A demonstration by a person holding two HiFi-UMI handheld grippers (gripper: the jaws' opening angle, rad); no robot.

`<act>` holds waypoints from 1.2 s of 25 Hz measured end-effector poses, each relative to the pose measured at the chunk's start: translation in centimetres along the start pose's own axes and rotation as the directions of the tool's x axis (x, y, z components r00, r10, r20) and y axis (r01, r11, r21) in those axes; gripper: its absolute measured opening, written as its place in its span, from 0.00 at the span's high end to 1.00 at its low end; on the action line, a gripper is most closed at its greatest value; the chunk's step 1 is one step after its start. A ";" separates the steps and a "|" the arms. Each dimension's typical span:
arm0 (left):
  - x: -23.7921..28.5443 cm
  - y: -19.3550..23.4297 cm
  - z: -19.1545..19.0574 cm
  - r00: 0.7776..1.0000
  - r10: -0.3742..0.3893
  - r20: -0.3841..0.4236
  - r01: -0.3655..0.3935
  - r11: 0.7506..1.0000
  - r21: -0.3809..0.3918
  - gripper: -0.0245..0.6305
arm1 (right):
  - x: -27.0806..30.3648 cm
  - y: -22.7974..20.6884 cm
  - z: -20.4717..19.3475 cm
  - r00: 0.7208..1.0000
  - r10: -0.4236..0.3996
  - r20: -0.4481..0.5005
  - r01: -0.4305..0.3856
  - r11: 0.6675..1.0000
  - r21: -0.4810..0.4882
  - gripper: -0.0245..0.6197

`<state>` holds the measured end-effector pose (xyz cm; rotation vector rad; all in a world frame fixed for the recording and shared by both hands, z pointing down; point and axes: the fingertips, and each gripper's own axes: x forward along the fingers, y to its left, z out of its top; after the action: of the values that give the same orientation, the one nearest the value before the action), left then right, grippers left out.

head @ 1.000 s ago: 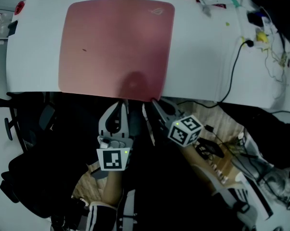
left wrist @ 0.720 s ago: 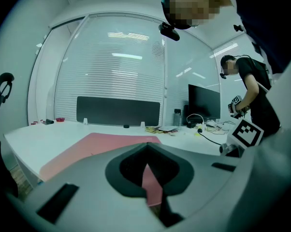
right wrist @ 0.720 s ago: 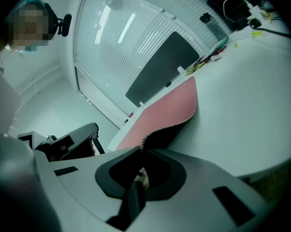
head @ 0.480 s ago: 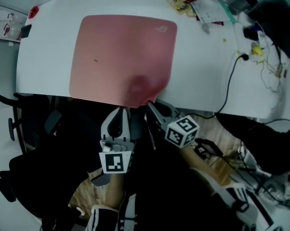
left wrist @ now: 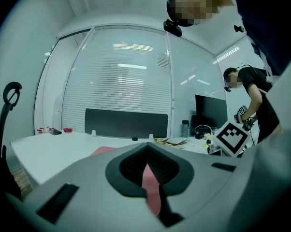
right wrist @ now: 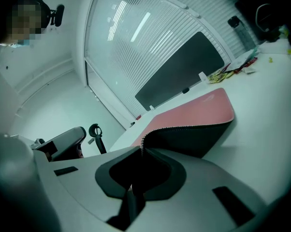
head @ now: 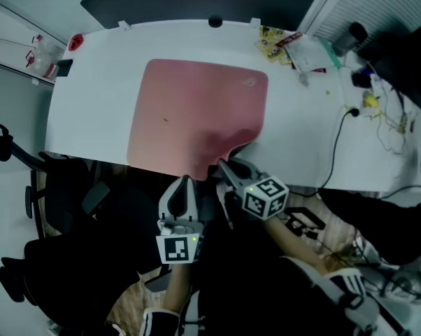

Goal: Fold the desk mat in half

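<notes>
- Head view: the white desk (head: 91,124) is bright and evenly lit from overhead; below its near edge everything sinks to near black.
- A soft dark shadow sits on the mat (head: 196,96) by its raised corner.
- All three views bow straight lines outward and have dark corners.
- Strip lights glare on the glass wall (left wrist: 131,81).
- The left tool (left wrist: 146,168) and right tool (right wrist: 136,178) fill the foreground, blurred.
</notes>
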<state>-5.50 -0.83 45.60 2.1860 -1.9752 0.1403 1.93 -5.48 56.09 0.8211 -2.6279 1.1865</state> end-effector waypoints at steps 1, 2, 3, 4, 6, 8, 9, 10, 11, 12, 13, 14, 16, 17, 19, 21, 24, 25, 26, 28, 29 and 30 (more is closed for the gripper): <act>0.1 0.4 0.2 1.000 0.000 0.001 0.000 1.000 0.002 0.96 | 0.5 0.2 0.4 1.000 0.002 -0.001 -0.002 1.000 -0.006 0.94; 0.1 0.9 0.4 1.000 0.001 -0.001 -0.001 1.000 0.004 0.96 | 1.0 0.4 0.7 1.000 0.003 -0.001 -0.003 1.000 -0.010 0.94; 0.3 1.4 0.5 1.000 0.000 -0.003 0.000 1.000 0.007 0.96 | 1.5 0.7 1.0 1.000 0.005 -0.001 -0.005 1.000 -0.012 0.94; 0.5 1.8 0.7 1.000 -0.001 -0.004 0.001 1.000 0.011 0.96 | 2.1 0.8 1.3 1.000 0.005 0.000 -0.005 1.000 -0.013 0.94; 1.0 2.7 1.1 1.000 -0.004 -0.003 0.004 1.000 0.016 0.96 | 3.2 1.1 1.8 1.000 0.003 -0.003 -0.003 1.000 -0.012 0.94; 1.4 3.6 1.4 1.000 -0.011 -0.007 0.011 1.000 0.013 0.96 | 4.4 1.4 2.2 1.000 -0.004 -0.008 0.004 1.000 -0.003 0.94; 1.7 4.0 1.5 1.000 -0.017 -0.007 0.017 1.000 0.012 0.96 | 5.0 1.5 2.6 1.000 -0.008 -0.009 0.008 1.000 0.003 0.94; 2.0 4.4 1.7 1.000 -0.026 -0.006 0.026 1.000 0.010 0.96 | 5.5 1.5 2.9 1.000 -0.014 -0.010 0.014 1.000 0.010 0.94; 2.3 4.7 1.8 0.999 -0.034 -0.008 0.034 0.999 0.004 0.96 | 5.9 1.6 3.4 1.000 -0.020 -0.011 0.020 1.000 0.015 0.94; 2.6 5.1 1.9 0.999 -0.040 -0.013 0.040 0.999 -0.005 0.96 | 6.4 1.6 3.8 1.000 -0.027 -0.010 0.027 0.999 0.018 0.94; 2.9 5.7 2.0 0.999 -0.045 -0.014 0.045 0.999 -0.012 0.96 | 6.9 1.7 4.2 0.999 -0.033 -0.009 0.033 0.999 0.019 0.94; 3.3 6.4 2.1 0.999 -0.048 -0.012 0.048 0.999 -0.017 0.96 | 7.5 1.8 4.5 0.999 -0.039 -0.010 0.039 0.999 0.019 0.94; 4.0 7.7 2.4 0.999 -0.052 -0.011 0.052 0.998 -0.025 0.96 | 8.7 2.0 5.1 0.999 -0.049 -0.015 0.050 0.999 0.013 0.94; 4.5 8.3 2.5 0.999 -0.054 -0.008 0.054 0.998 -0.028 0.96 | 9.3 2.1 5.4 0.998 -0.054 -0.019 0.054 0.999 0.008 0.94; 5.7 9.3 3.1 0.998 -0.062 0.010 0.063 0.998 -0.027 0.96 | 10.3 2.0 6.0 0.998 -0.064 -0.025 0.064 0.998 0.001 0.94; 6.6 10.3 3.5 0.997 -0.072 0.025 0.073 0.997 -0.030 0.96 | 11.3 2.0 6.4 0.997 -0.076 -0.029 0.076 0.997 0.001 0.94; 7.7 12.0 3.9 0.996 -0.080 0.033 0.082 0.996 -0.045 0.96 | 12.9 2.0 7.1 0.995 -0.095 -0.030 0.095 0.995 0.004 0.94; 8.0 12.6 4.0 0.996 -0.080 0.031 0.082 0.996 -0.047 0.96 | 13.5 2.0 7.5 0.995 -0.099 -0.027 0.099 0.995 0.004 0.94; 8.3 13.3 4.0 0.997 -0.078 0.025 0.079 0.996 -0.050 0.96 | 14.0 2.0 7.8 0.995 -0.102 -0.025 0.102 0.995 0.004 0.94; 8.7 14.6 3.8 0.997 -0.073 0.007 0.073 0.996 -0.055 0.96 | 15.1 1.9 8.5 0.994 -0.108 -0.018 0.109 0.994 0.004 0.94; 9.0 15.1 3.8 0.997 -0.072 -0.001 0.072 0.996 -0.058 0.96 | 15.5 1.8 8.8 0.993 -0.113 -0.014 0.113 0.994 0.005 0.94; 9.3 15.7 3.8 0.997 -0.072 -0.006 0.072 0.996 -0.058 0.96 | 16.0 1.7 9.2 0.993 -0.118 -0.008 0.118 0.993 0.006 0.94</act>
<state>-20.29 -12.10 44.96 2.2131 -1.8690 0.0806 -11.58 -17.97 54.17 0.9564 -2.5315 1.1648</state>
